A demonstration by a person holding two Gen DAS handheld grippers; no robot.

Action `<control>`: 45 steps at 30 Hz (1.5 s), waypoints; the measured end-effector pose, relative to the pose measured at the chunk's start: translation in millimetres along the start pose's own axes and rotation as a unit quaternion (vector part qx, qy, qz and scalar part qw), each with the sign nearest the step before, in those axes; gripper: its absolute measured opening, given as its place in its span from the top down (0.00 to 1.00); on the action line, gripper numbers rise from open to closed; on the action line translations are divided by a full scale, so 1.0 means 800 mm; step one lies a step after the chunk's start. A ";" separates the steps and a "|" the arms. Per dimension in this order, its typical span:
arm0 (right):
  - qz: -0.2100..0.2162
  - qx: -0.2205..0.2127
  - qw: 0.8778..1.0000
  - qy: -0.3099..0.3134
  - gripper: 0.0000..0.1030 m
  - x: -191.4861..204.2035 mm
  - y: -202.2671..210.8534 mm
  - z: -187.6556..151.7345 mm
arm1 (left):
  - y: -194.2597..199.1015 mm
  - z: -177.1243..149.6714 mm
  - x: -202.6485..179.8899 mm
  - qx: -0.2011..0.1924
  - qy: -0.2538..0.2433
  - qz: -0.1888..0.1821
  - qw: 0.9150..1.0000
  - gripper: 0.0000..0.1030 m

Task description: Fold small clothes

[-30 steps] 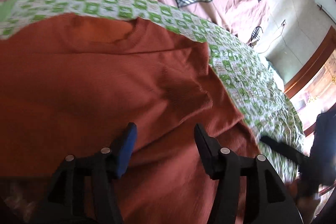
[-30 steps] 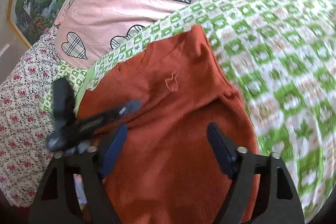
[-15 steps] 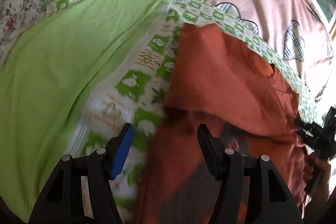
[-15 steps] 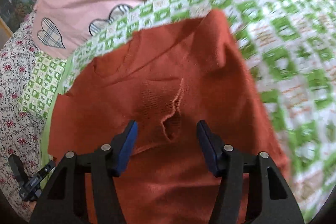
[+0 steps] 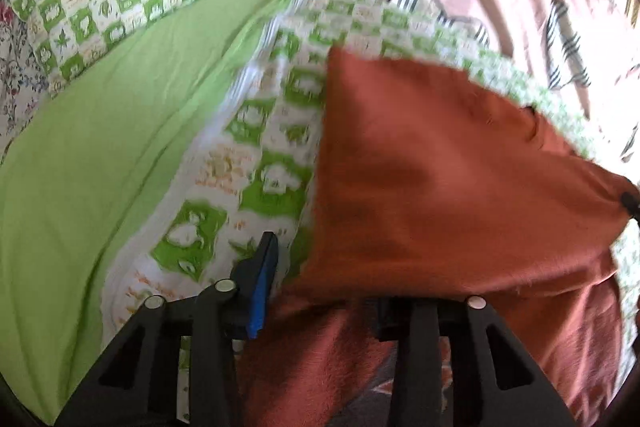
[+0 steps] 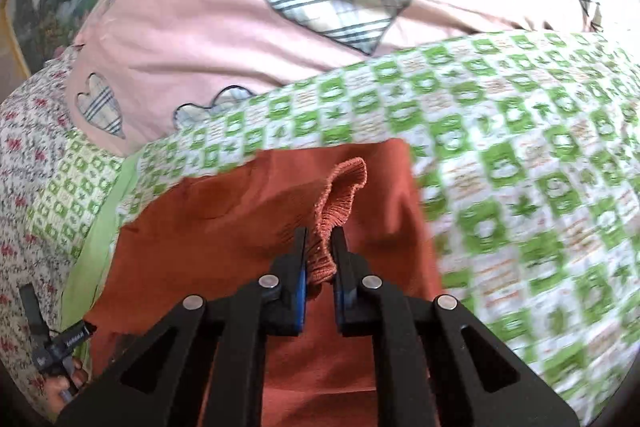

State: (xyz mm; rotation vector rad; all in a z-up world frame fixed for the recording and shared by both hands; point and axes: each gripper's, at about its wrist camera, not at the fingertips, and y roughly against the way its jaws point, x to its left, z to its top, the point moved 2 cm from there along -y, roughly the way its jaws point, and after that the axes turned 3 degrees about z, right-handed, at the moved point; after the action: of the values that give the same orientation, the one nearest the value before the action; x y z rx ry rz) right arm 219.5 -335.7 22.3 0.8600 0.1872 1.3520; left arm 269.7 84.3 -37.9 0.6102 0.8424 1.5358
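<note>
Rust sweater [image 6: 224, 227] cuff between closing right tongs [image 6: 320, 239]; left tongs [image 5: 320, 291] closing on its edge

Two black handheld grippers with blue finger pads

I'm looking along the right gripper [image 6: 320, 247], showing matte black triangular cut-out arms, silver round rivets and blue pads; the left gripper [image 5: 320, 291] is showing the same black frame, rivets and one blue pad.

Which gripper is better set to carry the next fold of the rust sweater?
Right. The right gripper has its jaws closing on a bunched ribbed cuff of the sweater. The left gripper is also closing, but its hold at the blurred edge is hidden.
</note>
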 end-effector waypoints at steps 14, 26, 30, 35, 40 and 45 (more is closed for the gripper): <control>-0.003 0.066 0.997 0.031 0.89 0.001 -0.044 -0.052 | -0.006 -0.006 0.076 0.016 0.157 -0.113 0.981 0.74; 0.005 0.032 0.999 -0.025 0.81 -0.029 0.005 -0.057 | 0.090 -0.001 0.027 -0.023 0.010 -0.133 0.991 0.71; 0.047 0.019 0.998 -0.028 0.81 -0.010 0.015 -0.058 | 0.079 0.025 -0.030 -0.028 -0.021 -0.174 0.984 0.68; 0.063 0.044 0.997 0.011 0.81 0.029 -0.014 -0.061 | 0.008 0.041 -0.065 0.011 -0.031 -0.140 0.990 0.68; 0.040 0.079 0.996 0.024 0.81 0.025 -0.054 -0.057 | -0.033 0.039 -0.026 0.027 -0.005 -0.118 0.993 0.92; 0.014 0.075 0.996 -0.045 0.97 -0.024 -0.061 -0.060 | -0.023 0.034 -0.008 0.027 0.001 -0.094 0.995 0.92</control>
State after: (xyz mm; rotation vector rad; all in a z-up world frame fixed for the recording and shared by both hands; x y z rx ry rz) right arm 224.5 -330.7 -48.8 1.0508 0.2098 1.3341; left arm 303.2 83.1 -35.9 0.5523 0.9182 1.3477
